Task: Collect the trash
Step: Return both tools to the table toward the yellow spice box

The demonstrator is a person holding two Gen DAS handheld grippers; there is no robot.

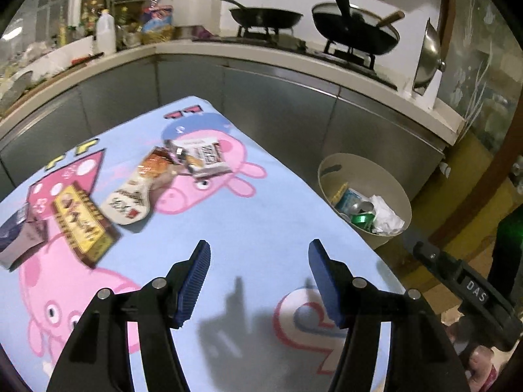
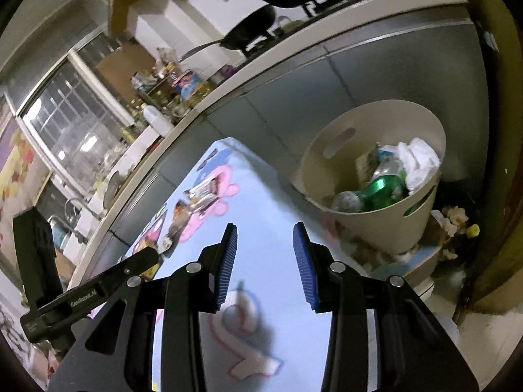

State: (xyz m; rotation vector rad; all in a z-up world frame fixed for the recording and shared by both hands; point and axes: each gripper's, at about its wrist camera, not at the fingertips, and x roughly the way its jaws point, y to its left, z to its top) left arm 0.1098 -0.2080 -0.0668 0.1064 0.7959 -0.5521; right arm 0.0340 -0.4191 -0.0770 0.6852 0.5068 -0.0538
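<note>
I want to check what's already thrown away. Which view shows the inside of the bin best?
The right wrist view: the bin is close and large, with a green can and white paper clearly inside. The left wrist view shows the same bin smaller, off to the right.

The letters "DAS" stand in white on the black body of the right gripper (image 1: 475, 290), seen at the lower right of the left wrist view. Print on the yellow wrapper (image 1: 83, 225), the white pouch (image 1: 129, 201) and the left gripper (image 2: 81, 299) is illegible.

Dim, motion-blurred, fisheye-warped, dark corners
</note>
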